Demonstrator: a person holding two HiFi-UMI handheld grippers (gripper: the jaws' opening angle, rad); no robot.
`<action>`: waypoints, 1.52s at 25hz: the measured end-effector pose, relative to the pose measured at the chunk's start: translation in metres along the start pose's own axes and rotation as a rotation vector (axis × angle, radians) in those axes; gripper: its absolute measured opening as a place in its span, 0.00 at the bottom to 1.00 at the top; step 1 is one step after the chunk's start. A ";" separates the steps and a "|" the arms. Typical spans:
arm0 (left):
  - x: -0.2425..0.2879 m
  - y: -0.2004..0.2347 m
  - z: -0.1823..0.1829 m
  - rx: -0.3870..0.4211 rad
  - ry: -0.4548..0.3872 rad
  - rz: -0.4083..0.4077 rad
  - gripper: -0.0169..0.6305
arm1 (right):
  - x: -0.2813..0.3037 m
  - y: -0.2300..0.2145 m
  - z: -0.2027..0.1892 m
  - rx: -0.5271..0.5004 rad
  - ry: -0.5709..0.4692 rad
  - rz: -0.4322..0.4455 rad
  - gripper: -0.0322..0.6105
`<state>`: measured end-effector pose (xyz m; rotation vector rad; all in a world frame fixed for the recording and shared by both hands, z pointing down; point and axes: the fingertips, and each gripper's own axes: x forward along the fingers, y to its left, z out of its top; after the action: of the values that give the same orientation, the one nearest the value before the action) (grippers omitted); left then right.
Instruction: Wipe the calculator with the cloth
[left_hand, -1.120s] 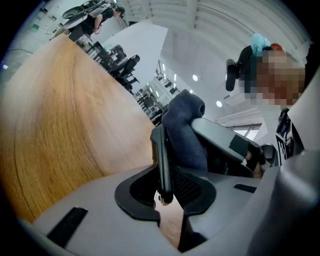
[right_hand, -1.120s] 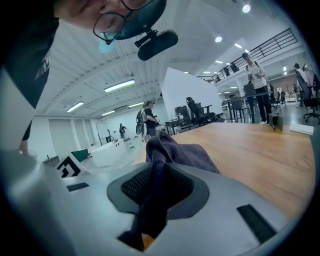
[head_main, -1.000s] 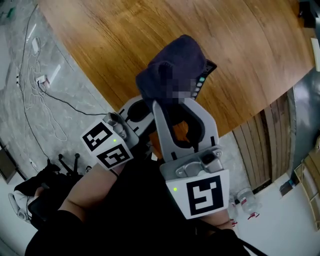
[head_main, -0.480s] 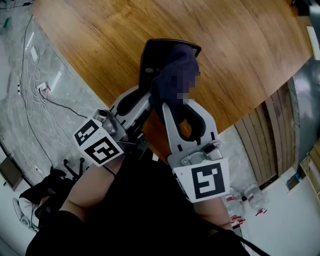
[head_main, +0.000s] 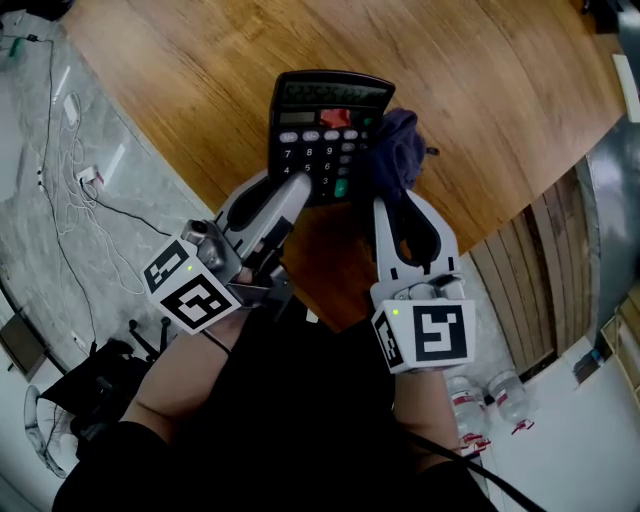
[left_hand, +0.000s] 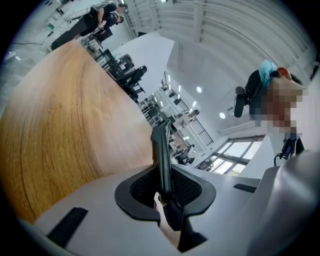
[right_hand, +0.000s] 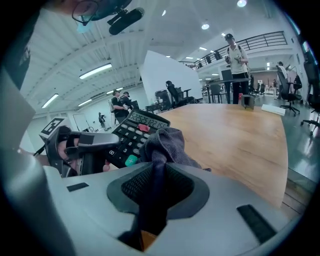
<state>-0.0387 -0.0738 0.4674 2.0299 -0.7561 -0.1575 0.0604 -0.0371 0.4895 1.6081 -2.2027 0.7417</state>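
Observation:
A black calculator (head_main: 325, 135) with grey keys and one red key is held over the wooden table, keys up in the head view. My left gripper (head_main: 300, 190) is shut on its near edge; in the left gripper view the calculator (left_hand: 162, 155) shows edge-on between the pads. In the right gripper view the calculator (right_hand: 132, 135) lies to the left. My right gripper (head_main: 392, 200) is shut on a dark purple cloth (head_main: 395, 150), bunched beside the calculator's right edge. The cloth (right_hand: 162, 145) rises out of the right jaws and touches the keys' right side.
The wooden table (head_main: 480, 120) has a curved near edge (head_main: 200, 185) and fills the upper head view. Cables (head_main: 85, 175) lie on the grey floor at left. Plastic bottles (head_main: 490, 395) stand on the floor at lower right. People and office chairs are far off.
The cloth has slid down and to the right off the calculator, uncovering its keys. My right gripper moved right and lower with it. The left gripper keeps its hold, barely shifted.

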 end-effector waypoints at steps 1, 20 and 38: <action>-0.001 0.000 0.001 0.001 -0.002 -0.001 0.13 | 0.000 -0.002 0.000 0.001 0.000 -0.008 0.16; 0.000 -0.018 0.008 0.051 -0.020 0.020 0.13 | -0.012 0.075 0.062 -0.058 -0.115 0.163 0.16; -0.018 -0.092 0.069 0.016 -0.104 -0.004 0.13 | -0.049 0.033 0.101 -0.130 -0.103 0.048 0.16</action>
<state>-0.0388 -0.0788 0.3509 2.0507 -0.8211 -0.2620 0.0500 -0.0498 0.3735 1.5675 -2.3170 0.5273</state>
